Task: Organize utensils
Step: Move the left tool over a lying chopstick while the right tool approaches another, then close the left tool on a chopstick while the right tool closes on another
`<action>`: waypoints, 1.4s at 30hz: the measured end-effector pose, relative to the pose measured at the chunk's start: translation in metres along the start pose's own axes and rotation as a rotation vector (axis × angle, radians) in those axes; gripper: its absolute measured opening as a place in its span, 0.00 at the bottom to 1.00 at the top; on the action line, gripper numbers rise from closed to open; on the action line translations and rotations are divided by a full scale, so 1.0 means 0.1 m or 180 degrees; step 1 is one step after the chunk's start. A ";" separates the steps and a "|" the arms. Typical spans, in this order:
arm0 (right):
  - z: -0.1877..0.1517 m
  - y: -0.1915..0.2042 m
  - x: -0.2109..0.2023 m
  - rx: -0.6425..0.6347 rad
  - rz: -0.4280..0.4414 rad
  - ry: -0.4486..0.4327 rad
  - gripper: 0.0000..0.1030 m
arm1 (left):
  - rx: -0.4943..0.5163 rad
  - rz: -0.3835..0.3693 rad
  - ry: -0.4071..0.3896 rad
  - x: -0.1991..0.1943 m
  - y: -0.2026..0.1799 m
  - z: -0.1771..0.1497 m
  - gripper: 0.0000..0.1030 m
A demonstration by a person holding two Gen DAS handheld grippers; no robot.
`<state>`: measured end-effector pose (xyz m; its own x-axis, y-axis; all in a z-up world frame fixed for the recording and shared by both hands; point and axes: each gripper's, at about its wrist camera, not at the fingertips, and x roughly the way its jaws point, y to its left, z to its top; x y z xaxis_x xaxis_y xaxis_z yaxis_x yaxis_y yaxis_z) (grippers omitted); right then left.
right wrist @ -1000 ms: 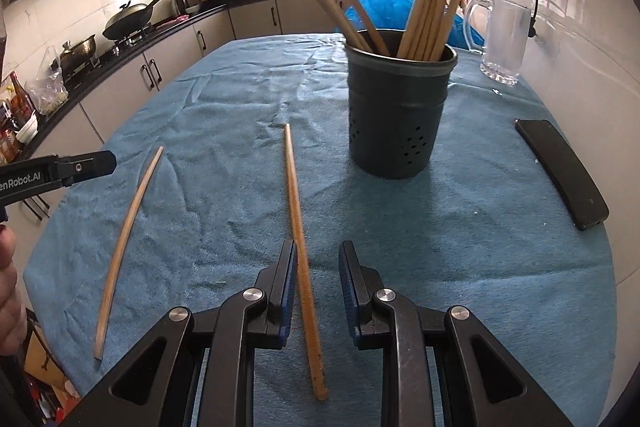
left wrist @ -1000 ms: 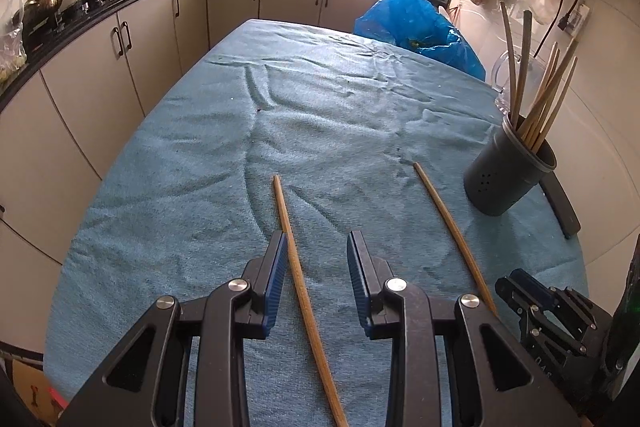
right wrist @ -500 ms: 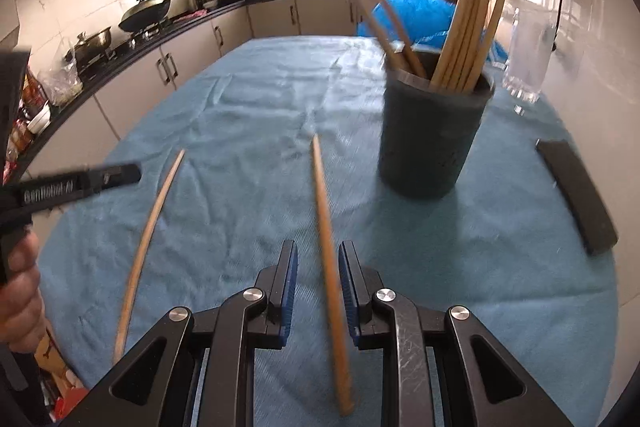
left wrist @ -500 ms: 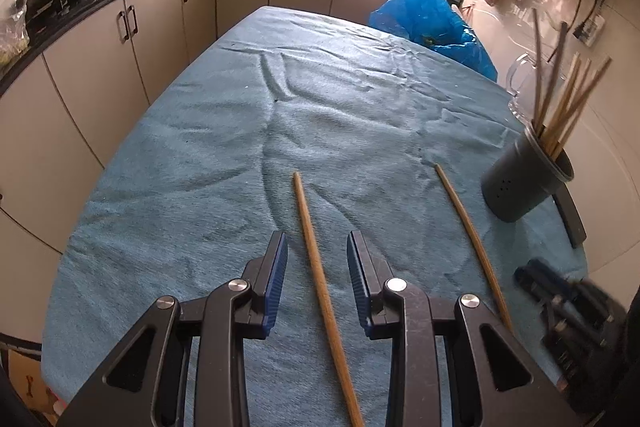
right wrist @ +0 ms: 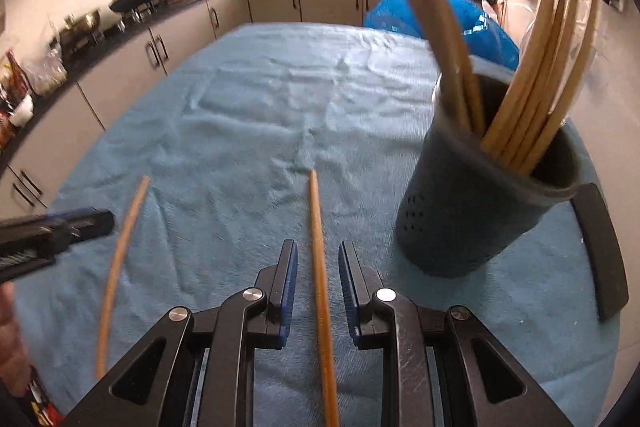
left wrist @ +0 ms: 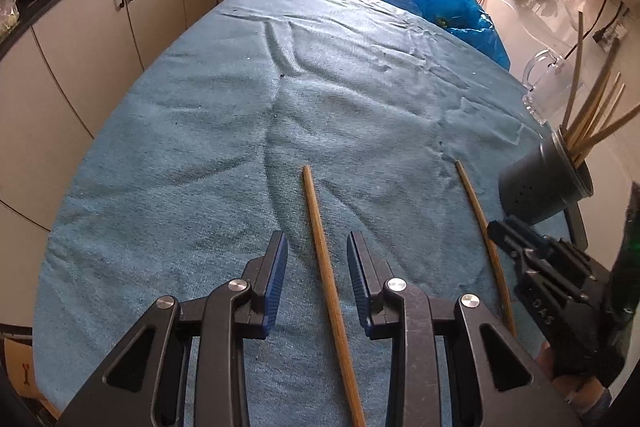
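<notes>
**Two chopsticks left, both lined up for a pick**

Looks like the approach step. Each gripper sits over its own loose chopstick on the blue cloth. The left gripper has its jaws parted with the left chopstick running between them, pads not touching it. Same deal on the right: the right gripper is open a bit narrower around the right chopstick, with small gaps on both sides as far as I can tell.

My guess for the next move: drop down, squeeze, then lift and tip the stick into the dark holder, which already has a bunch of chopsticks in it. Thin sticks on soft cloth could roll, so the jaws need to stay centered.

The left view shows the holder way off at the far right plus a glass jug behind it. The right view has the holder close up, just right of its chopstick, and is somewhat blurred. It also shows a flat black thing lying right of the holder.
</notes>
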<state>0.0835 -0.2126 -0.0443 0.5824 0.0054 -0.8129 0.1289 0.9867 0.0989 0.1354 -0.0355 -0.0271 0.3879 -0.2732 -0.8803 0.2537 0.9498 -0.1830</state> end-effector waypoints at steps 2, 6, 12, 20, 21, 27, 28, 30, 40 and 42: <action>-0.03 -0.03 0.06 0.0039 0.0040 0.0079 0.22 | -0.0012 -0.0005 0.0004 0.01 0.02 0.01 0.28; -0.08 -0.09 0.11 0.0088 0.0092 0.0187 0.22 | -0.0024 -0.0009 0.0011 0.01 0.04 0.02 0.28; -0.21 -0.08 0.01 0.0121 0.0192 0.0273 0.09 | -0.0008 0.0013 0.0023 0.01 0.06 0.00 0.28; -0.25 0.05 -0.13 0.0082 0.0398 0.0394 0.10 | 0.0008 0.0065 0.0057 0.04 0.05 0.00 0.28; -0.21 0.06 -0.13 0.0042 0.0306 0.0340 0.11 | 0.0023 0.0086 0.0062 0.05 0.04 0.01 0.28; 0.01 0.12 0.04 -0.0041 0.0294 0.0365 0.17 | 0.0102 0.0186 0.0151 0.22 -0.07 0.07 0.28; 0.03 0.15 0.08 -0.0060 0.0291 0.0388 0.17 | 0.0102 0.0224 0.0175 0.26 -0.07 0.09 0.28; 0.05 0.19 0.18 -0.0126 0.0258 0.0441 0.17 | 0.0123 0.0335 0.0150 0.30 -0.09 0.12 0.24; 0.10 0.23 0.24 -0.0235 0.0156 0.0439 0.07 | 0.0237 0.0535 0.0059 0.33 -0.11 0.13 0.07; 0.10 0.22 0.24 -0.0192 0.0173 0.0454 0.07 | 0.0280 0.0582 0.0056 0.33 -0.12 0.13 0.07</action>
<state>0.1087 -0.1928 -0.0560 0.4667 0.0780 -0.8810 0.0494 0.9922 0.1140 0.1567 -0.0581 -0.0482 0.4193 -0.0941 -0.9030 0.2572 0.9662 0.0188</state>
